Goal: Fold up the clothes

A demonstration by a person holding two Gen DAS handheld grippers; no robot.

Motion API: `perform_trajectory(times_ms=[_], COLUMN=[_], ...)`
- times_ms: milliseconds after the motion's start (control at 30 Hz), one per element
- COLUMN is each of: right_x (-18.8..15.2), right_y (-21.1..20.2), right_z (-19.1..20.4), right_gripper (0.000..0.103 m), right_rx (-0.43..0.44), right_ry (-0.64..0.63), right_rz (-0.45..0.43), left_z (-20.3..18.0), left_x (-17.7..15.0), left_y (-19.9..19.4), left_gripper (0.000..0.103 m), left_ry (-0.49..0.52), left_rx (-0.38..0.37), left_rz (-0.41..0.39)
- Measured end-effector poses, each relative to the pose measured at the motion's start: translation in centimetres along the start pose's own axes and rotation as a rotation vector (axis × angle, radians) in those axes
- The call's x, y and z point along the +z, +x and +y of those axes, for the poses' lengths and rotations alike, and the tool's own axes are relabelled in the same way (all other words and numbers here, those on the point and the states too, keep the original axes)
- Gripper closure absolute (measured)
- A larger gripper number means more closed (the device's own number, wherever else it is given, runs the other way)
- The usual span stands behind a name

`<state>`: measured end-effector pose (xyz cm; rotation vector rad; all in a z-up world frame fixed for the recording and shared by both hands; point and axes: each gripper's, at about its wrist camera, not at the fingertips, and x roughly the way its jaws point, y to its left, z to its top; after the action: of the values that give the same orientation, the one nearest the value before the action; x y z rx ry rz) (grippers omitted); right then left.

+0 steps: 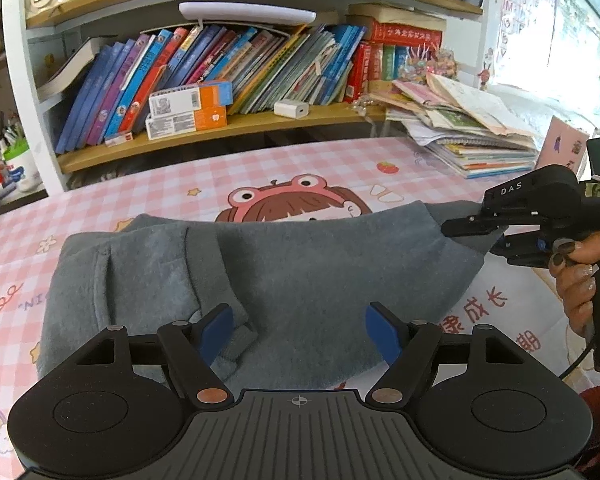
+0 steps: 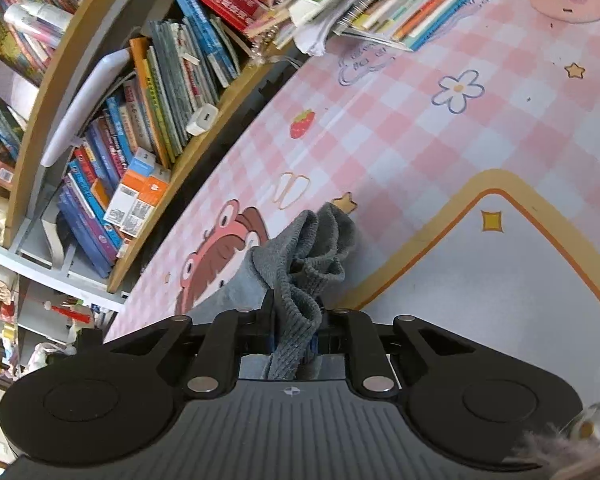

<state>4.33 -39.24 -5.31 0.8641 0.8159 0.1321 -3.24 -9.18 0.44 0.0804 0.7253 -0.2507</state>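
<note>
A grey fleece garment (image 1: pixel 284 276) lies partly folded on the pink checked table cover (image 1: pixel 188 176). My left gripper (image 1: pixel 300 332) is open, its blue pads just above the garment's near edge, holding nothing. My right gripper (image 1: pixel 476 228) is at the garment's right end and is shut on a bunched ribbed edge of it. In the right wrist view the gripper (image 2: pixel 294 340) has its jaws closed with the grey ribbed cloth (image 2: pixel 300 280) pinched between them and lifted off the table.
A bookshelf (image 1: pixel 220 80) full of leaning books stands behind the table. A stack of books and papers (image 1: pixel 460 128) sits at the table's far right corner. A white charger (image 1: pixel 291 108) and boxes (image 1: pixel 188 110) lie on the shelf.
</note>
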Motion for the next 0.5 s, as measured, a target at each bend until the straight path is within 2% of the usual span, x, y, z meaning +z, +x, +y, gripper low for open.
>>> perform_trajectory(times_ms=[200,500], right_x=[-0.4,-2.5], right_y=[-1.5,-2.6], right_z=[3.2,11.2], right_gripper=[0.090,0.090], right_rx=[0.056,0.152], right_ry=[-0.036,-0.131], right_rz=[-0.037,-0.070], left_z=[2.1,8.1], left_x=[0.3,0.1], left_y=[-0.8,-3.3], left_gripper=[0.028,0.028], left_ry=[-0.027,-0.105], left_rx=[-0.011,-0.006], left_rz=[-0.052,-0.153])
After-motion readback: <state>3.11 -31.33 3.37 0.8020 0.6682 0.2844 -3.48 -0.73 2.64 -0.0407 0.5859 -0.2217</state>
